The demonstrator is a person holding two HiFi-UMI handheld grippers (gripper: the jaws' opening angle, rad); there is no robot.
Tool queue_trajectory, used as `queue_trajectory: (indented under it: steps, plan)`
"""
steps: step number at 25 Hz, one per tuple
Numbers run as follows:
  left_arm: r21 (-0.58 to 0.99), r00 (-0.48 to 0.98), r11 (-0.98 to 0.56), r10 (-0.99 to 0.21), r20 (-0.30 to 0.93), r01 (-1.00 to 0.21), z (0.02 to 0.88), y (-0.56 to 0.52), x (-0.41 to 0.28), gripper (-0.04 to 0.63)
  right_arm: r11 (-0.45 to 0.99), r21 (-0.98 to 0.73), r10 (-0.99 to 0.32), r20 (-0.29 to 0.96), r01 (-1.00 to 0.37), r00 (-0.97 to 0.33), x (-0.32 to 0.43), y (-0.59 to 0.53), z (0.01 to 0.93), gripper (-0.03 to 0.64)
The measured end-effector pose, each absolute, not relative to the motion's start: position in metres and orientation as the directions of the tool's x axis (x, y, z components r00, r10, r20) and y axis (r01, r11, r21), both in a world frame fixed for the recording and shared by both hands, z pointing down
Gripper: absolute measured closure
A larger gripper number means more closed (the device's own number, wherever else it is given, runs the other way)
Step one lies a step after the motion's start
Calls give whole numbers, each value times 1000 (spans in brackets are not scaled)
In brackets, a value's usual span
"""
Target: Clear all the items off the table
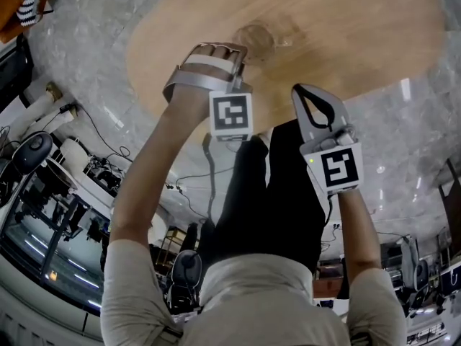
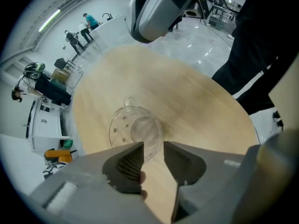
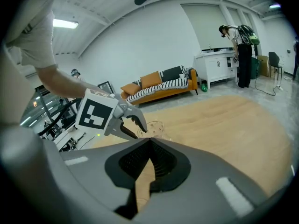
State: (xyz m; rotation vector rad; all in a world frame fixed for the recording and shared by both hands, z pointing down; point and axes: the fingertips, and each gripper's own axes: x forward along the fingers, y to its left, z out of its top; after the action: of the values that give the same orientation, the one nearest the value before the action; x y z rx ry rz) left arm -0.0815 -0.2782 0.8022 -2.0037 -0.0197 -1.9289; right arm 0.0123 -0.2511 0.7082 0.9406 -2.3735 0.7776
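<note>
A clear glass cup [image 1: 255, 39] with a small handle stands on the round wooden table [image 1: 346, 27], the only item I see on it. In the left gripper view the cup [image 2: 133, 127] sits just beyond my left gripper [image 2: 153, 147], whose jaws stand apart with nothing pressed between them. The left jaw hides the cup's near edge. From the head view the left gripper [image 1: 240, 52] reaches the cup's side. My right gripper [image 1: 304, 92] hovers over the table's near edge, apart from the cup. Its jaws [image 3: 149, 140] meet at the tips and hold nothing.
Marble floor surrounds the table. Cables and equipment [image 1: 57, 179] lie at the left. An orange sofa [image 3: 159, 85], a white cabinet [image 3: 217, 66] and a standing person [image 3: 243, 55] are far behind the table [image 3: 224, 120]. My own legs [image 1: 281, 186] are close to its near edge.
</note>
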Motion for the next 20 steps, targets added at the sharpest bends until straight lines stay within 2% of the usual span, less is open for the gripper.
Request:
queue_trajectory:
  steps: [4,12,15,20]
  plan:
    - [-244,57,-929,-238,970,279,807,-278,-79,458,586,-339,-462,606,-736,-647,20,-242,710,609]
    - [-208,-19,-927,-225,974,314,818,-280,-84,472,550,-331,-486,621,-767,-616,34,-245,713,609]
    - [-173,-58,-946,-196,979,274,819,-279,-82,490,539,-327,-497,620,-776,-607,38,-252,711,609]
    - [-175,-26,-962,-185,982,211,818,-272,-69,526,530,-325,-504,622,-783,-599,42,-253,708,609]
